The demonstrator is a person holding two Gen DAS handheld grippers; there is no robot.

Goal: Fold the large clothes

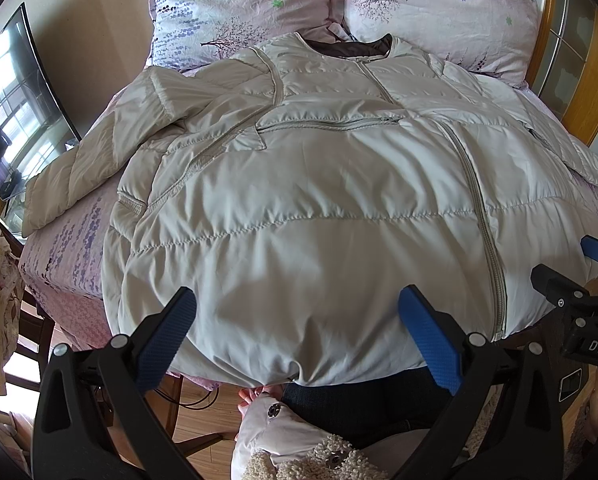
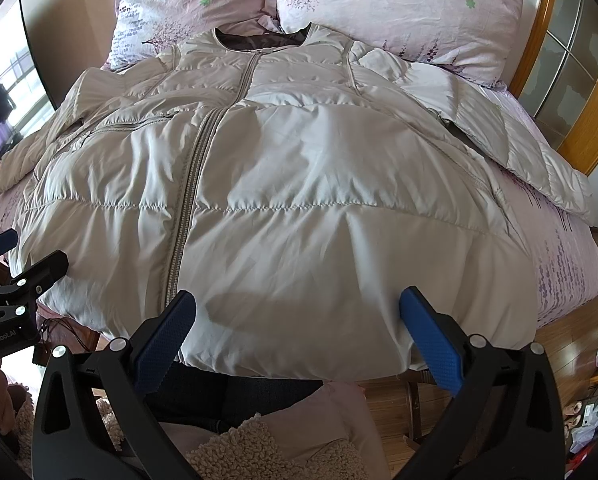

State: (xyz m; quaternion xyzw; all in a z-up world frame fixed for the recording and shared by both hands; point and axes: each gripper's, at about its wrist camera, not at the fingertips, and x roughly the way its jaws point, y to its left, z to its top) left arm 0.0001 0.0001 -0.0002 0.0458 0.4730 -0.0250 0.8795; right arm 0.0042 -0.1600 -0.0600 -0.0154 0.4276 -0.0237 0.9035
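A large cream quilted jacket (image 1: 319, 184) (image 2: 291, 184) lies face up on the bed, zipped, collar toward the pillows, hem hanging over the near edge. Its left sleeve (image 1: 99, 160) is spread toward the bed's left side; the other sleeve (image 2: 519, 148) lies out to the right. My left gripper (image 1: 297, 308) hovers open above the hem, left of the zipper. My right gripper (image 2: 297, 308) hovers open above the hem, right of the zipper. Neither holds any fabric. Part of the right gripper (image 1: 595, 264) shows at the edge of the left wrist view.
Two pink floral pillows (image 1: 439, 8) (image 2: 399, 4) lie at the head of the bed (image 2: 571, 264), against a wooden headboard (image 2: 591, 92). A dark TV screen (image 1: 15, 100) stands at the left. The person's legs and fleecy coat (image 2: 259, 440) are just below the hem, over wooden floor.
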